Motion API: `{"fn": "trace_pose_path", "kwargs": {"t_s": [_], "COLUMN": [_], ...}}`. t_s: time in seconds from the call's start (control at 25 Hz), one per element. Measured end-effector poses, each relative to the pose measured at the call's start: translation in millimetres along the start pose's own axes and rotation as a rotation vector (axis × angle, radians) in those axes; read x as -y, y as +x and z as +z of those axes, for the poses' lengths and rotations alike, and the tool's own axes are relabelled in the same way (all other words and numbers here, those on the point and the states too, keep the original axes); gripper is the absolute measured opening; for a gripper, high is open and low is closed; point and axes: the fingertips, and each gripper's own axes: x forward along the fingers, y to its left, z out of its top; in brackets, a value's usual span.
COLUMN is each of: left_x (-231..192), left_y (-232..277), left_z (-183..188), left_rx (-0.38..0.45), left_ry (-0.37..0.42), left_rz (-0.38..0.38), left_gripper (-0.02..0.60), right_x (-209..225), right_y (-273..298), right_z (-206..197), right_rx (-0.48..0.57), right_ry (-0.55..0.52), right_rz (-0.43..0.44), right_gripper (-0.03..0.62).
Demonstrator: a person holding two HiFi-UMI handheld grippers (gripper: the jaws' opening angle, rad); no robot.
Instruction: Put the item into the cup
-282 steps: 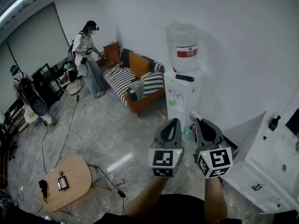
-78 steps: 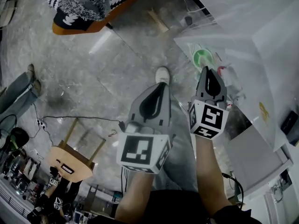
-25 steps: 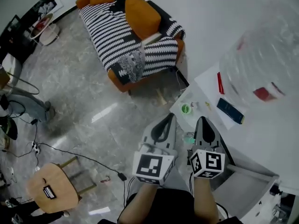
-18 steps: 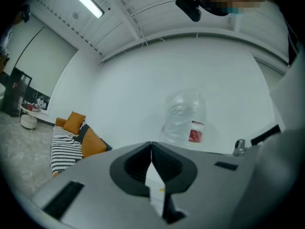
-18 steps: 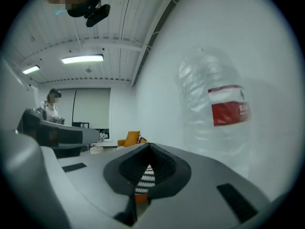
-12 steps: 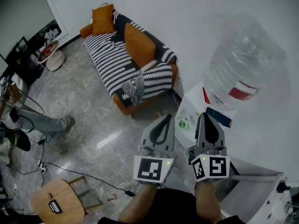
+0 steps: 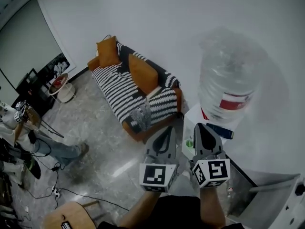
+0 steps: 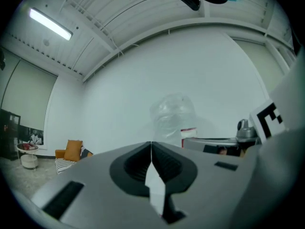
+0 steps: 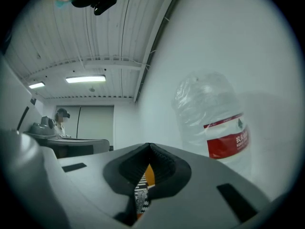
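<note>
Two claws are held up side by side, the left claw [image 7: 169, 129] and the right claw [image 7: 198, 127], each closed tight on nothing. Between their tips a small green cup [image 7: 189, 143] sits on the white dispenser top [image 7: 206, 119], just below the big water bottle [image 7: 230, 75].

Little green cup on the dispenser

The cup [image 7: 189, 143] is small and bright green, sitting on the white front ledge of the water dispenser [image 7: 194, 118], a step below the top where the big bottle [image 7: 228, 75] stands. From above only a sliver of its rim shows. It's too tiny and half-hidden to say what's inside, or whether it's dead upright.
</note>
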Motion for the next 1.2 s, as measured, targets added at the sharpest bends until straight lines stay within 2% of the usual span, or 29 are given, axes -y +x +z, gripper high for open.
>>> {"fn": "trace_pose_path", "kwargs": {"t_s": [0.32, 0.6, 0.76, 0.88, 1.08, 1.2], "left_x": [12.6, 8.3, -0.4, -5.1, -5.4, -3.3], "left_y": [24.1, 23.1, 20.6, 18.9, 17.0, 16.0], "left_z": [11.7, -6.8, -14.8, -14.6, -11.5, -8.9], "left_rx": [0.026, -0.038, -0.076, -0.07, -0.063, -0.048], "left_ry": [-0.001, 0.009, 0.072, 0.041, 0.04, 0.008], "left_rz": [-0.035, -0.023, -0.018, -0.009, -0.041, -0.05], "left_gripper": [0.014, 0.014, 0.014, 0.014, 0.014, 0.014], "right_x": [8.5, 0.7, -8.6, -14.0, -18.6, -21.5], "right_y": [13.7, 17.1, 19.5, 19.7, 16.0, 13.6], "right_z": [-1.3, -12.1, -14.9, -13.0, -11.9, -8.6], "right_rx": [-0.022, -0.048, -0.053, -0.053, -0.061, -0.053], "right_ry": [-0.013, -0.038, -0.041, -0.055, -0.076, -0.096], "right_rz": [0.031, 0.046, 0.059, 0.063, 0.049, 0.044], "right_gripper": [0.011, 0.011, 0.011, 0.011, 0.011, 0.011]}}
